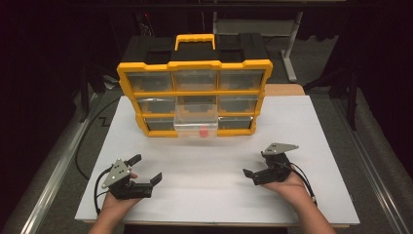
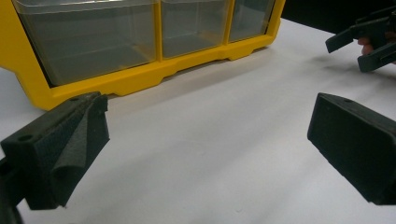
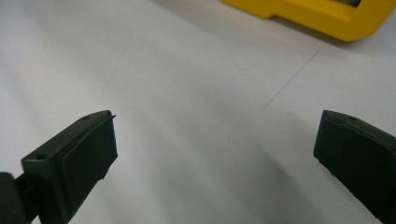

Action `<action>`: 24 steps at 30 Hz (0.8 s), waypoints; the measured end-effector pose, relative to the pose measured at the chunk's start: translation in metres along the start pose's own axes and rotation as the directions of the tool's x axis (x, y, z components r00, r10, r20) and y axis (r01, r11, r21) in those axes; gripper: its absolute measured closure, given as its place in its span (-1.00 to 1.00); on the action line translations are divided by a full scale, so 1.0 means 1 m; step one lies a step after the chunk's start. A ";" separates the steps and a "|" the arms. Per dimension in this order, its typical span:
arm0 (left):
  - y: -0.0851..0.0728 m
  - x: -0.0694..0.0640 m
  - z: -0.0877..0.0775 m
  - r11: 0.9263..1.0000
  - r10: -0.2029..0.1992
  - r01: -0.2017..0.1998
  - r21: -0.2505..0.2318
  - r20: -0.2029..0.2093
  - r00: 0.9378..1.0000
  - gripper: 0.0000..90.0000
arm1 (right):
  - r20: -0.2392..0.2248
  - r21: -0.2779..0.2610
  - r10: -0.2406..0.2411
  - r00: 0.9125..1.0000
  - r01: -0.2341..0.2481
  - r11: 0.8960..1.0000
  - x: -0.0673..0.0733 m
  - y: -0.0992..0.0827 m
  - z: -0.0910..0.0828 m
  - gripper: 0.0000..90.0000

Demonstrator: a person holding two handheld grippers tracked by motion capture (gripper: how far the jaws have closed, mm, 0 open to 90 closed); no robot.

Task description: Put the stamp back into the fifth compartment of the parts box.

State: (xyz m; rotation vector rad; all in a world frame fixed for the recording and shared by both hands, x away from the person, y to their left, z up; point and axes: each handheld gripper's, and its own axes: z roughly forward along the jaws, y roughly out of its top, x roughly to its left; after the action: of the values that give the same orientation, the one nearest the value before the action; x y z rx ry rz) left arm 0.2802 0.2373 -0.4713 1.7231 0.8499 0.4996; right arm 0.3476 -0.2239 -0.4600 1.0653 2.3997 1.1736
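White board (image 1: 292,126) bears yellow organizer (image 1: 195,92), drawer (image 1: 196,122) out; both claws gape empty.

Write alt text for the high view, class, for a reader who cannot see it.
A yellow organizer with clear drawers stands on a white board, its bottom-middle drawer pulled out with a small red item inside. Nearer the camera, two hands rest open tongs on the board: left tongs, right tongs.

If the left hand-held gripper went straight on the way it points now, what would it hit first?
Probably the yellow plastic drawer organizer: the left hand-held gripper, jaws wide apart, looks over bare white table board toward the organizer's bottom row of clear drawers. Depth is unclear; a downward tilt would meet the board first.
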 end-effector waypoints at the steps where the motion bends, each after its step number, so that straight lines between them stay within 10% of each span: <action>1: 0.000 0.000 0.000 1.000 0.002 -0.002 0.003 -0.003 1.000 -0.99 | 0.008 -0.041 0.011 1.000 -0.010 0.999 0.001 -0.003 -0.003 -1.00; 6: 0.000 0.000 0.000 1.000 0.002 -0.002 0.002 -0.007 1.000 -0.99 | 0.025 -0.186 0.050 0.998 -0.045 0.981 0.004 -0.012 -0.016 -1.00; 14: 0.001 0.003 -0.002 1.000 -0.013 0.013 0.004 -0.008 1.000 -0.99 | 0.053 -0.370 0.112 0.992 -0.085 0.925 0.001 -0.036 -0.046 -1.00; 24: 0.001 0.002 -0.001 1.000 -0.022 0.023 0.010 -0.053 0.998 -0.99 | 0.054 -0.363 0.084 0.995 -0.059 0.930 0.002 -0.036 -0.043 -1.00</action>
State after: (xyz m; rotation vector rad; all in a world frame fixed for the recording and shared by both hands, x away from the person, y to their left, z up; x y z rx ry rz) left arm 0.2814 0.2395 -0.4706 1.7144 0.9097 0.5284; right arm 0.3062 -0.2619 -0.4601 1.0566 1.9993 1.5040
